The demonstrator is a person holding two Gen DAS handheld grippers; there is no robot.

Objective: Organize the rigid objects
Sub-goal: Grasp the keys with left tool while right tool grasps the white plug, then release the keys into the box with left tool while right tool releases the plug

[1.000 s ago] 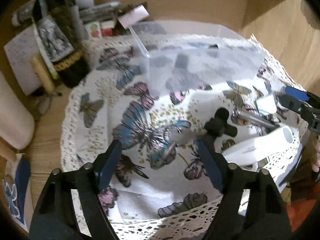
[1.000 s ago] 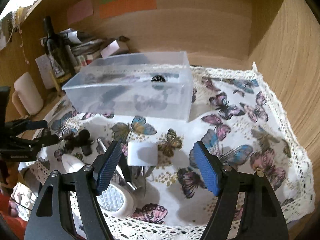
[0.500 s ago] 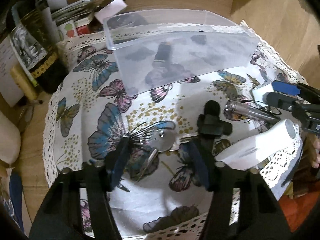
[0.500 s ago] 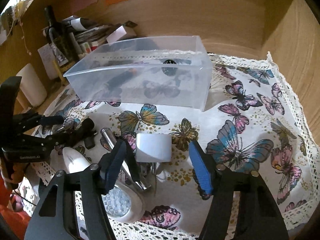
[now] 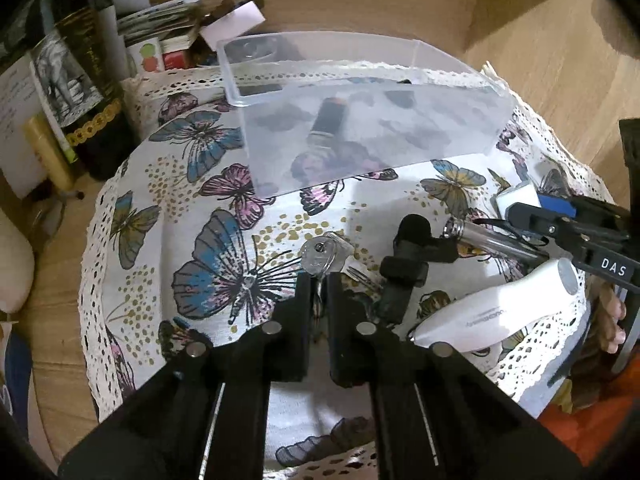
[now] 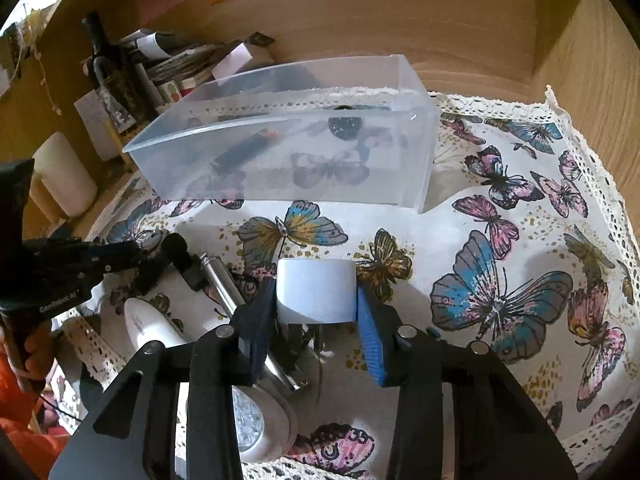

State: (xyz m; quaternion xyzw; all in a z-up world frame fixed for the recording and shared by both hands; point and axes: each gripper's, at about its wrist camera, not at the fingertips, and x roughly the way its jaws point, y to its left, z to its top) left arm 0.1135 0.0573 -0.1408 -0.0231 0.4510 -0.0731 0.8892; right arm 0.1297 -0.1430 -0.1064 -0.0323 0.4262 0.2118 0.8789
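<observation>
A clear plastic bin (image 5: pixel 360 120) (image 6: pixel 288 148) stands on the butterfly cloth and holds a dark tube (image 5: pixel 326 122) and a small dark piece. My left gripper (image 5: pixel 318 288) is shut on a silver key (image 5: pixel 320 258) lying on the cloth. My right gripper (image 6: pixel 316 300) is shut on a white block (image 6: pixel 316 290), also in the left wrist view (image 5: pixel 514 198). Nearby lie a black clip (image 5: pixel 406 264), a silver metal tube (image 5: pixel 488 240) (image 6: pixel 224 280) and a white handheld device (image 5: pixel 500 308) (image 6: pixel 152 328).
Bottles (image 6: pixel 116 76), papers and boxes (image 5: pixel 160 40) crowd the back left beside the cloth. A white roll (image 6: pixel 64 176) stands at the left. Wooden walls close the back and right. The cloth's lace edge (image 6: pixel 580 132) runs near the right wall.
Both grippers moved forward and closed: the left one onto the key, the right one onto the white block.
</observation>
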